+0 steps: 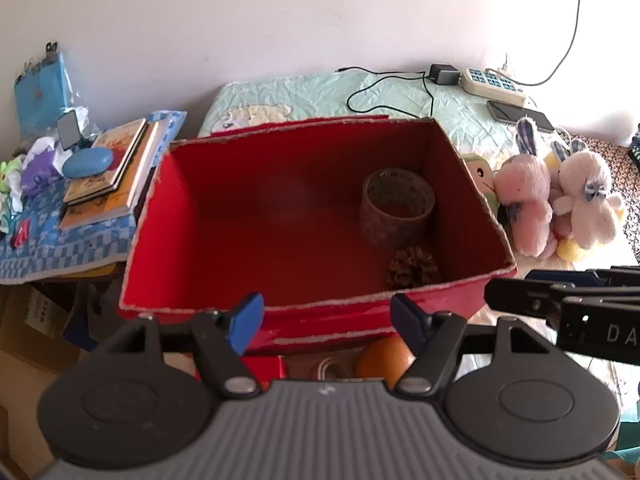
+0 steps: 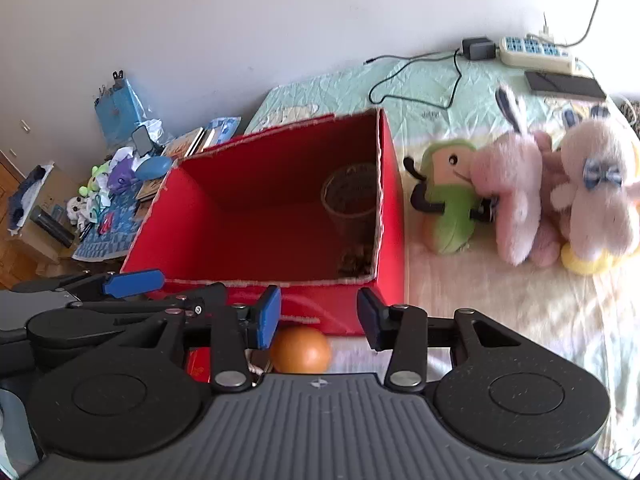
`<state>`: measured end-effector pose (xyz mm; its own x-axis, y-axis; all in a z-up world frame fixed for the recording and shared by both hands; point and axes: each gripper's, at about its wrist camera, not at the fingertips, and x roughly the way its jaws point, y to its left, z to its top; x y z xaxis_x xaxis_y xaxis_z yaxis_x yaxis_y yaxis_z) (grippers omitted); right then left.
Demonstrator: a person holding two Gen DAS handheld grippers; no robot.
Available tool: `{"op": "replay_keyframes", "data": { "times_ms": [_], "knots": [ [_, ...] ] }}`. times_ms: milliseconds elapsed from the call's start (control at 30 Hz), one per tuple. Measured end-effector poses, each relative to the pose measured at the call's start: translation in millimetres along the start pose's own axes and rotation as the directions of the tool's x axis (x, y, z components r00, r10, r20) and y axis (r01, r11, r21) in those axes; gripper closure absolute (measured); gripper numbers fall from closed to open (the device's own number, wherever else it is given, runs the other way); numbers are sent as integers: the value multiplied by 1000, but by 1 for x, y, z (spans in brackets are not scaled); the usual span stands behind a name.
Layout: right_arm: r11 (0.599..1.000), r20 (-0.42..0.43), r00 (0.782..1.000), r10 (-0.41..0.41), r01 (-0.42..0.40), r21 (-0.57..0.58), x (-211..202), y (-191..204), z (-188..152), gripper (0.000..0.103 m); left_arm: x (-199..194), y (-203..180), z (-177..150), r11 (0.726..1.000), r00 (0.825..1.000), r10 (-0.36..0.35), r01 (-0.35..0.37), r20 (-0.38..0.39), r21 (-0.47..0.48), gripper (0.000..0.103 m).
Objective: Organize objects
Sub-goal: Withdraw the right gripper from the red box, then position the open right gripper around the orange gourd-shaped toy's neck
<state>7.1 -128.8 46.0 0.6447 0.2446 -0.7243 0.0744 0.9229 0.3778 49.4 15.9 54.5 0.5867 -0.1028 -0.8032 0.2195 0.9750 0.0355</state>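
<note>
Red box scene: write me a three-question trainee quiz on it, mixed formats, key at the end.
1. True or false: the red box already holds a tape roll and a pine cone.
2. Multiple choice: where is the orange? A) inside the box; B) outside it, in front of its near wall; C) among the plush toys.
3. Short answer: is the left gripper or the right gripper holding anything?

Key
1. True.
2. B.
3. Neither; both are open, nothing between their fingers.
</note>
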Motion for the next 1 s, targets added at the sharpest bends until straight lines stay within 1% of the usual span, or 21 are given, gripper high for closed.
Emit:
{"op": "replay_keyframes", "data": {
  "times_ms": [267,533,767,867,1000],
  "knots": [
    [999,-44,999,29,-27,40,7,-6,-19,57,0,-7,-16,999,999,32,-32,-35,-4,30],
    [997,-100,994,48,-42,63,17,-6,-34,56,10,-11,-32,999,995,43,-44,-85,-9,30],
    [996,-124,992,35,-25,82,25,-8,-43,56,23,-10,-45,999,989,51,-52,-137,-9,28],
    [996,-138,990,28,-15,92,29,-8,-46,56,28,-10,-51,999,986,50,-53,-157,-11,25],
    [995,-152,988,9,6,96,35,-8,-50,56,34,-10,-57,999,983,51,-53,-177,-7,25]
  ]
}}
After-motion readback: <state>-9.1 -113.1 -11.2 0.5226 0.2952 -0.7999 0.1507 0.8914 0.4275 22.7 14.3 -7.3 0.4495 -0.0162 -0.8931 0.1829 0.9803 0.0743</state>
